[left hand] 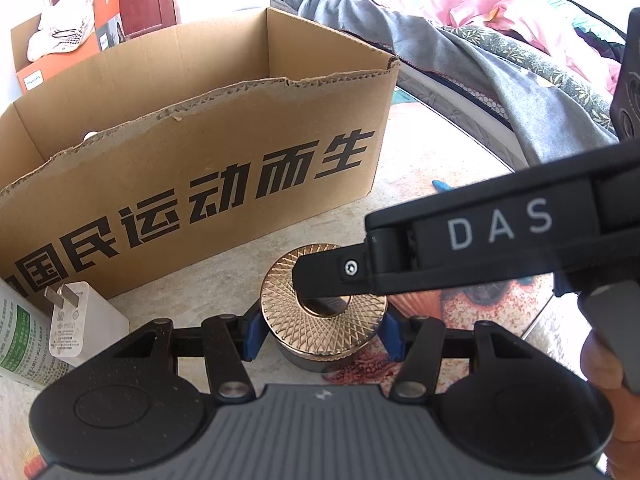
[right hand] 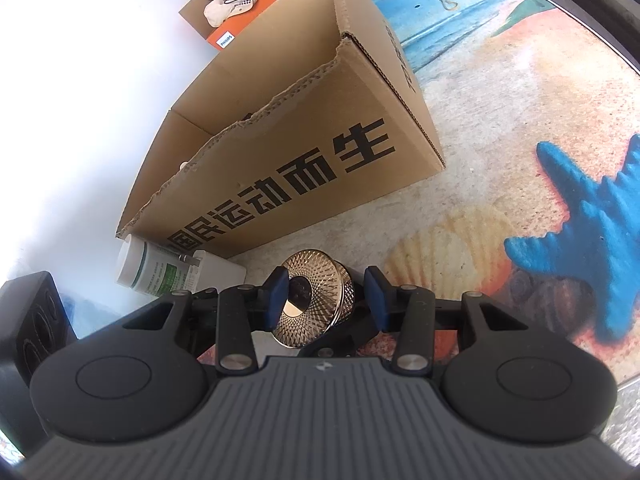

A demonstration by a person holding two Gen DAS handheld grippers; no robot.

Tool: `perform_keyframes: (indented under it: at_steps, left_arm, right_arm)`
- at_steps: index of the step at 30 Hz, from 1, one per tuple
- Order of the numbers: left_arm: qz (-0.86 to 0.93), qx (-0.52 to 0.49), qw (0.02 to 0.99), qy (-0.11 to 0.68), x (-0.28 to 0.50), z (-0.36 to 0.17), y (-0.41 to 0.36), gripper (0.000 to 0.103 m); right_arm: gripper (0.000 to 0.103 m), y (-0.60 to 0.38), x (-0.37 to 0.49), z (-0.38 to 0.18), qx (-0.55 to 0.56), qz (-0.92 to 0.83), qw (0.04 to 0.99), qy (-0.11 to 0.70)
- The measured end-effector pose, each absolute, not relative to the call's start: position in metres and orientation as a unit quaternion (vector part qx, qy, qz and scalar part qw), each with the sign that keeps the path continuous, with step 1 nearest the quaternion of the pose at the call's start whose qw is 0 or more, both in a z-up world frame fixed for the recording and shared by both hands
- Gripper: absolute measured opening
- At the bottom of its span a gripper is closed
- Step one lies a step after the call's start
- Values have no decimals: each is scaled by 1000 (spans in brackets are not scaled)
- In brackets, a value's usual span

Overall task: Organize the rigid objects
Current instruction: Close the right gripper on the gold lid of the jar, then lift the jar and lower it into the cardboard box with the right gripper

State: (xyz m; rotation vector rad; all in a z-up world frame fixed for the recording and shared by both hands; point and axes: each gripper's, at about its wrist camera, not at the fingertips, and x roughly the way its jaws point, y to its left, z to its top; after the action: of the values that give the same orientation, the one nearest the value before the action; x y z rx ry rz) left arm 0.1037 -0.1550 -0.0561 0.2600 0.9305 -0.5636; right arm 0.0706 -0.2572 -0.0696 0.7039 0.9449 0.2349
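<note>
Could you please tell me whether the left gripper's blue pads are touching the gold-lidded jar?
Touching: in the left wrist view, both blue pads press the sides of the gold-lidded jar with no visible gap.

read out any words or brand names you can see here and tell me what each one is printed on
"国民运动而生": cardboard box, first character partly cut off.
"DAS": right gripper, on its body.
"PHILIPS": orange box.
White charger and green-labelled bottle: print too small to read.

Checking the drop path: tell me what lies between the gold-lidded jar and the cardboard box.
Only bare printed mat separates the gold-lidded jar from the cardboard box, clearest in the left wrist view.
</note>
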Motion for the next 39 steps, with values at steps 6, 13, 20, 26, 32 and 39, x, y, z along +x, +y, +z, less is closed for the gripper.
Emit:
perform_keyframes:
  at_steps: [6,13,20,26,32,39]
  left_arm:
    - [-266,123,849,440,103,-55,-152,57]
    - [-263,126,850,439,100,-57,-150,57]
    - [-261,127,849,442,101,-58,-153,57]
    - [-258,127,848,446,103,-61,-154,58]
    - [-255,133,850,442,102,-62,-159,57]
    - [-251,129,854,436,96,-53,-155,57]
  right_arm:
    - [41,-257,70,-70,332,114,825,444]
    - [42,-256,72,-73,337,116,822,445]
    - [42,-258,72,-73,342,118,817,449]
    - [42,-258,71,-72,340,122,816,452]
    - [42,-260,69,-74,349,122,814,448]
    - [42,-253,64,-64,344,123,819,442]
